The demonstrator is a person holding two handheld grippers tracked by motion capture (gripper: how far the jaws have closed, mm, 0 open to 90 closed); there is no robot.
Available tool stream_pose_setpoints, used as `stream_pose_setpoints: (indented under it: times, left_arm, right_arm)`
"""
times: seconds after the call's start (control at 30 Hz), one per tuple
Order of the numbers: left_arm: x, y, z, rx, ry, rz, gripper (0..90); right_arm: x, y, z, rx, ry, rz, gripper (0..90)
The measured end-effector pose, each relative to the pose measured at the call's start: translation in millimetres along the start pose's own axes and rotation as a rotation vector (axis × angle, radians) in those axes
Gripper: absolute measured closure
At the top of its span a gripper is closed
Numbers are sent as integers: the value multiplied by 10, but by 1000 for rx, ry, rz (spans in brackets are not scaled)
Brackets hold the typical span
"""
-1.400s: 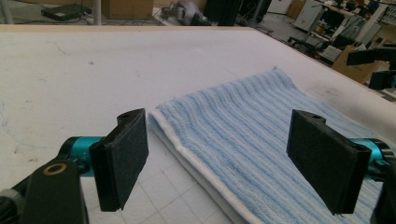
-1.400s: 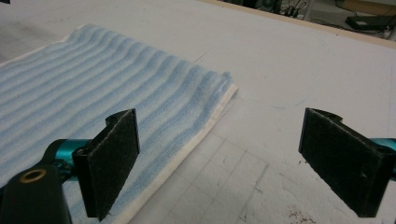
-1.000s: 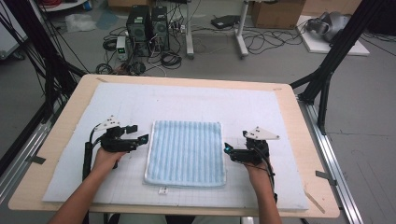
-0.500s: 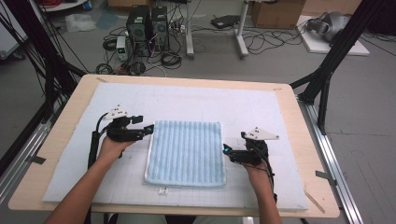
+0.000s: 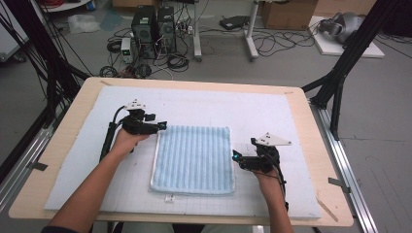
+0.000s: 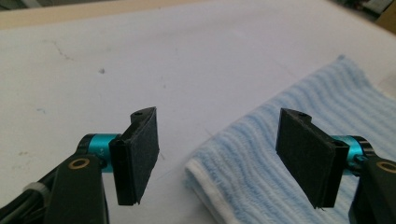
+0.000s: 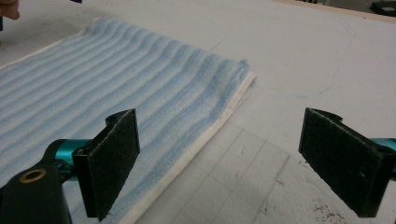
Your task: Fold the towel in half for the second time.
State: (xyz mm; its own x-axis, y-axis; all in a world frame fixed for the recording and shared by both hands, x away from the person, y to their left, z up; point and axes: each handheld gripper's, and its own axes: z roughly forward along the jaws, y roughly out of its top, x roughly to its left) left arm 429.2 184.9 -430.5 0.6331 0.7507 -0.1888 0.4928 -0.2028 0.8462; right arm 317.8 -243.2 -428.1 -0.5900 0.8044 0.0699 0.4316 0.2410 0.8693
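Note:
A light blue striped towel [image 5: 194, 158] with a white edge lies flat in the middle of the white mat [image 5: 252, 111]. My left gripper [image 5: 163, 125] is at the towel's far left corner, open, its jaws straddling that corner [image 6: 205, 163] just above the mat. My right gripper [image 5: 235, 157] is open at the towel's right edge, about halfway along it. In the right gripper view the towel's white edge [image 7: 205, 135] runs up between the jaws to the far right corner [image 7: 245, 65]. Neither gripper [image 6: 224, 154] holds anything, and the right gripper [image 7: 224, 158] stands wide.
The mat covers a wooden table [image 5: 68, 141] with black frame posts [image 5: 340, 82] at its sides. Computers [image 5: 153, 24], cables and boxes sit on the floor beyond the far edge. A small white tag [image 5: 169, 198] lies by the towel's near edge.
My left gripper has moved away from me and to the right, up to the towel's far left corner. The right gripper has barely moved.

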Motion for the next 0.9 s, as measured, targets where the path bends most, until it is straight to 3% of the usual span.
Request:
stream_pose_setpoints:
  times: [0.1,0.2,0.3,0.43,0.57,0.9]
  left_arm:
    - [29,-48,81,41,37,18,348]
    - [47,-102,160,78,52,28,396]
    - [17,-122,199,110,56,65,465]
    - [-16,-124,207,116,43,102,595]
    - [-46,-128,206,119,7,137,799]
    - [-35,-133,205,115,3,106,856]
  right_arm:
    - [2,-3,7,5,0,-1,117]
    - [1,-7,15,7,0,3,117]
    - [4,-13,29,15,1,0,117]
    - [13,-21,54,31,3,-3,117]
    - [28,-25,76,39,5,-10,117]
    - [-3,41,200,63,13,10,117]
